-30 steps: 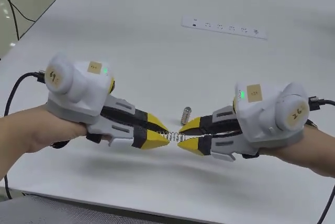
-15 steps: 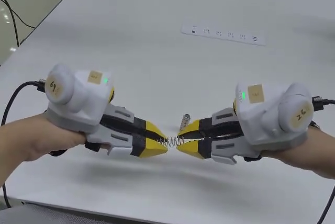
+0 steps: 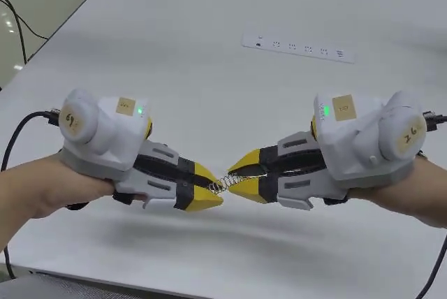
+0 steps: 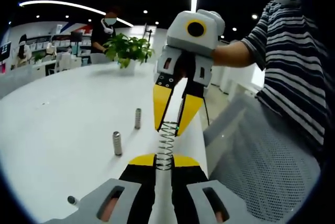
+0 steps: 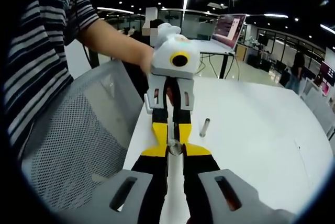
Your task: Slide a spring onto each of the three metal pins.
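I see my left gripper (image 3: pixel 213 193) clamped on one end of the spring (image 3: pixel 223 182), which hangs in the air over the table (image 3: pixel 209 68) between the two noses. My right gripper (image 3: pixel 235 173) meets it tip to tip, jaws pinched on the spring's other end, though I cannot tell whether a pin sits inside. On the table beyond stand a near pin (image 4: pixel 117 143) and a far pin (image 4: pixel 137 118), both upright

A white power strip (image 3: pixel 299 47) lies flat on the white counter (image 3: pixel 174 47), toward its far side. A leafy potted plant (image 4: pixel 125 50) stands at one end. A grey mesh chair (image 5: pixel 68 130) sits just beside the counter
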The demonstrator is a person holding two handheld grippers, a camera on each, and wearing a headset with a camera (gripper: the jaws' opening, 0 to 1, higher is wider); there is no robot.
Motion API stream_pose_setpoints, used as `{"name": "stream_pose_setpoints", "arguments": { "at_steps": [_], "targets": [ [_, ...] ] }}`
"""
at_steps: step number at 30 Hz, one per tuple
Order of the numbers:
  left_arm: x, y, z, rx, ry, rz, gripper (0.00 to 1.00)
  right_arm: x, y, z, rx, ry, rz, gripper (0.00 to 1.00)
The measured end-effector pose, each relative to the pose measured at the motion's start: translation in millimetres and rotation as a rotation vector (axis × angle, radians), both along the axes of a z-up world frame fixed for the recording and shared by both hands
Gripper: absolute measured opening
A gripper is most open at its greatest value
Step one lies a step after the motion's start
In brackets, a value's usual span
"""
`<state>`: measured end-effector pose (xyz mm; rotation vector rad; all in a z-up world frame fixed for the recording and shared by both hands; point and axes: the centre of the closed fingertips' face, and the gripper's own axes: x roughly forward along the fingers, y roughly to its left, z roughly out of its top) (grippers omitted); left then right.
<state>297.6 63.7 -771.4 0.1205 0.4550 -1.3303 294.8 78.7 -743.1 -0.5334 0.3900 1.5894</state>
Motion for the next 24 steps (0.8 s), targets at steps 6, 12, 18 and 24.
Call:
{"name": "stream_pose_setpoints", "arguments": {
  "at_steps": [6, 12, 18, 24],
  "targets": [
    [-0.7, -4.2, -2.3, 0.008, -0.004, -0.004, 0.02, -1.7, 10.9, 5.7, 0.018, -0.025, 0.009, 0.07],
    [0.5, -6.7, -2.2, 0.009, -0.006, -0.005, 0.02, -1.2, 20.6, 6.9, 0.023, -0.058, 0.012, 0.07],
    [3.4, -5.4, -0.3, 0.002, -0.012, 0.010, 0.03, 0.8, 25.3, 8.5, 0.043, -0.079, -0.008, 0.07],
    [2.1, -3.9, -0.3, -0.001, 0.002, 0.018, 0.03, -1.3, 24.2, 9.3, 0.036, -0.119, 0.014, 0.07]
  ]
}}
